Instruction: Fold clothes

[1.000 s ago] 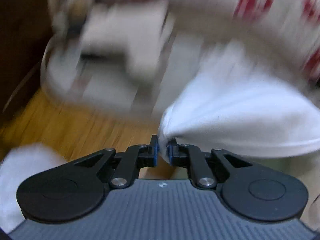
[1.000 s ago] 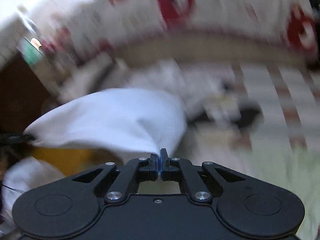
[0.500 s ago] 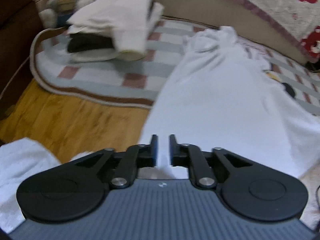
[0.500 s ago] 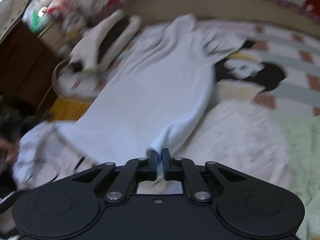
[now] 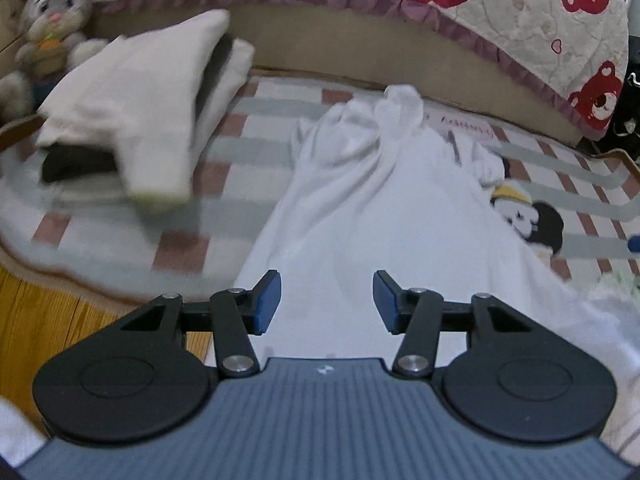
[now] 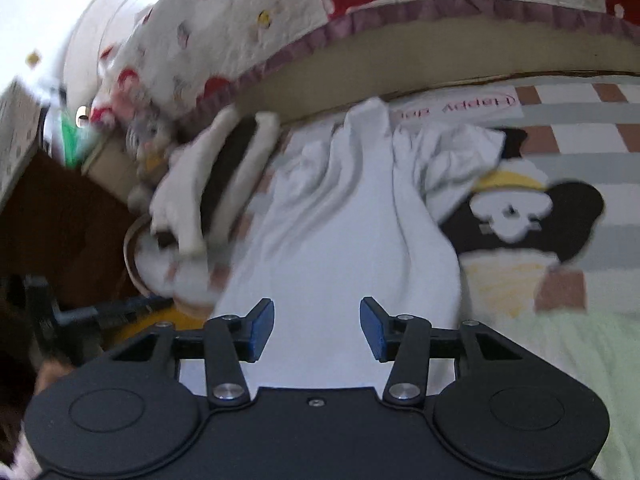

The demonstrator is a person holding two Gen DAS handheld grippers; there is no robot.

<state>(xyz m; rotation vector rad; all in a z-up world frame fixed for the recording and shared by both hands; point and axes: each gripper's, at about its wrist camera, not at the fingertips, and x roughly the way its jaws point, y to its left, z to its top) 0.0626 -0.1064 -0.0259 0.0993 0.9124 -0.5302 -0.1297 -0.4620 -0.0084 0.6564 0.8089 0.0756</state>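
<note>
The left gripper (image 5: 326,300) has just been opening its jaws and grips nothing; the white garment (image 5: 360,216) lies under the gap, released. The right gripper (image 6: 317,330) has likewise just been opening, its blue pads clear of the cloth. The garment stretches away lengthwise over the checked rug (image 5: 580,196), bunched at its far end. To its left sits a pile of folded clothes (image 5: 136,120), blurred, probably light pieces with a dark one between. Beyond stand a stuffed rabbit (image 5: 56,12) and a bear-print quilt (image 5: 520,12)
</note>
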